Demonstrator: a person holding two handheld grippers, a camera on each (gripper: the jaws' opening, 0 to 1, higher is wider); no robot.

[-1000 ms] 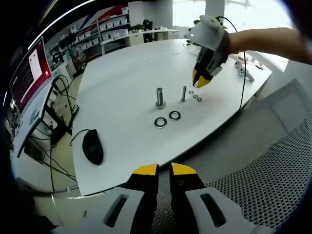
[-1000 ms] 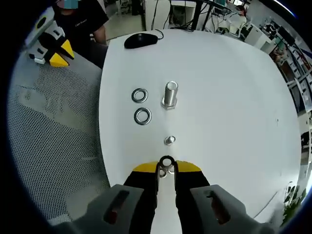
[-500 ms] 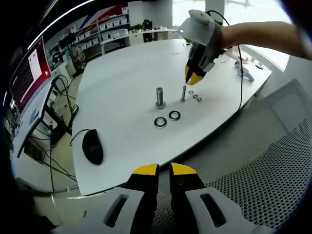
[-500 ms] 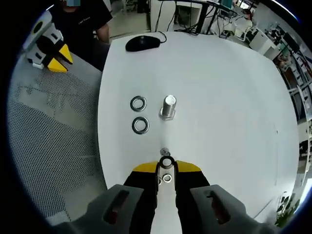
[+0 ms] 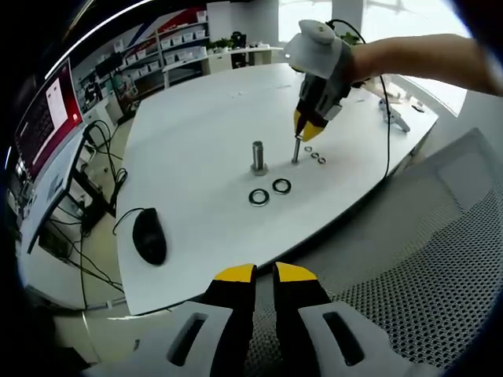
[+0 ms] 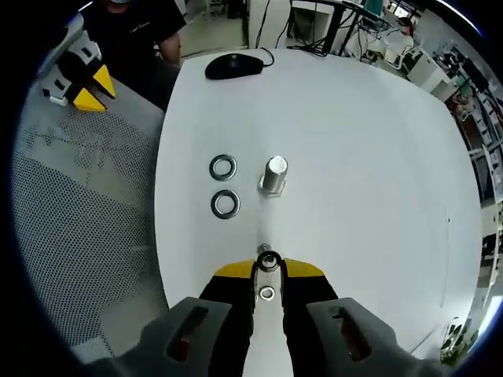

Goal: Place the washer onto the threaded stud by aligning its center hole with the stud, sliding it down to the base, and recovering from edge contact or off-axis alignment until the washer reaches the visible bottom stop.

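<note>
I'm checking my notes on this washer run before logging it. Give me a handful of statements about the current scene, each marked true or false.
1. The right hand-held gripper holds a small washer at its tips, just over the thin stud. True.
2. The left hand-held gripper grips a washer. False: it holds nothing and hangs by the table edge, off the table.
3. Two large washers lie flat beside the thick stud. True.
4. A keyboard sits on the table. False: the device there is a black computer mouse.
5. The thick stud lies on its side. False: it stands upright.
</note>
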